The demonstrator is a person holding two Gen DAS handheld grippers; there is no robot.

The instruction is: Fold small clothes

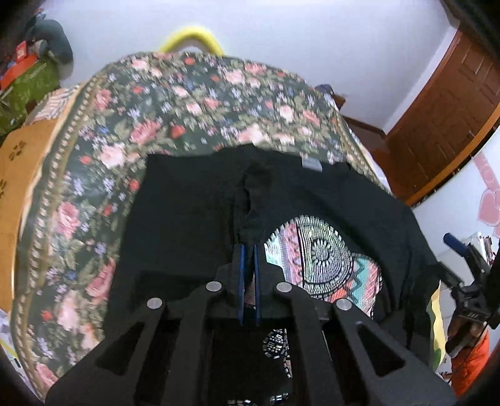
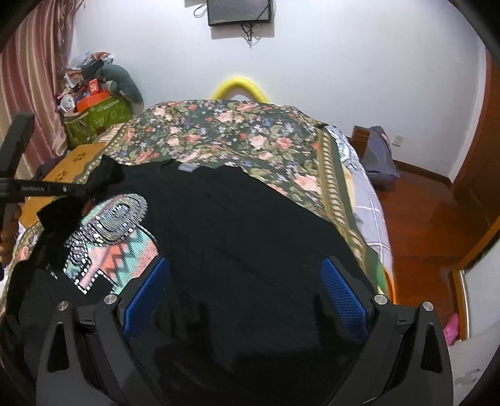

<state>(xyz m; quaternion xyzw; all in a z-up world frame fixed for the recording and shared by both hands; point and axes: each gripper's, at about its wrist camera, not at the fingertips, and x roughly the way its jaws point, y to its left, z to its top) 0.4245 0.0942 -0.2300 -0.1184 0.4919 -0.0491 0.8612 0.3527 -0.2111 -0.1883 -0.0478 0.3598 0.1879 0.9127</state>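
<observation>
left gripper: clamped on black shirt fabric
right gripper: jaws wide, empty
shirt: on bed, print partly showing
progress: first side fold underway; rest unfolded

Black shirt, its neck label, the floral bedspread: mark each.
Black shirt (image 2: 250, 225), right wrist view, plain back panel.
Neck label (image 1: 312, 163), left wrist view, label centre.
Floral bedspread (image 1: 193, 103), left wrist view, bare patterned area.

Floral bedspread covering the bed. Yellow curved headboard rail against the white wall. Wall-mounted screen above. Green cloth-draped stand piled with clutter, beside striped curtain. Wooden door; wooden floor.
</observation>
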